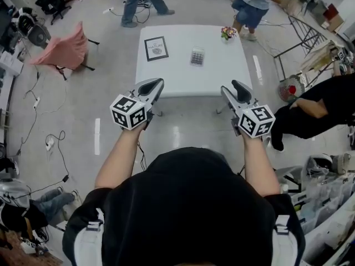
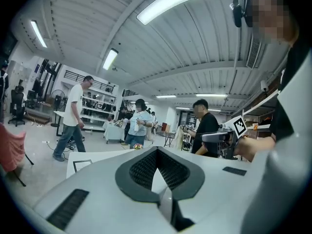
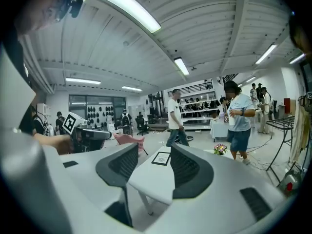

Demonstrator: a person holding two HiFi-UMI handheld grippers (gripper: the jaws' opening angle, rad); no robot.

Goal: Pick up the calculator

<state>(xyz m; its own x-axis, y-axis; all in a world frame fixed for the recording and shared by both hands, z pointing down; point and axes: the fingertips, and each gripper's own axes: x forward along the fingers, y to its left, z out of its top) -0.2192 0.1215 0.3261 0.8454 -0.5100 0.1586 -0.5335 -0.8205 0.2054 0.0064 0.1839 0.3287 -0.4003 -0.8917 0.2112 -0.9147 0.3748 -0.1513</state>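
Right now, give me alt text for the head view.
Seen from above, a person holds the left gripper and right gripper in front of a white table bearing a calculator, a framed picture and flowers.

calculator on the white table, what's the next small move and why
Probably carry the right hand-held gripper forward over the table toward the calculator: its jaws stand open and empty, short of the near edge, with the calculator well beyond.

White square table point(image 1: 177, 76) carrying a framed picture point(image 1: 156, 48) on the left, a calculator point(image 1: 197, 56) mid-table, flowers point(image 1: 228, 33) at its far right corner.
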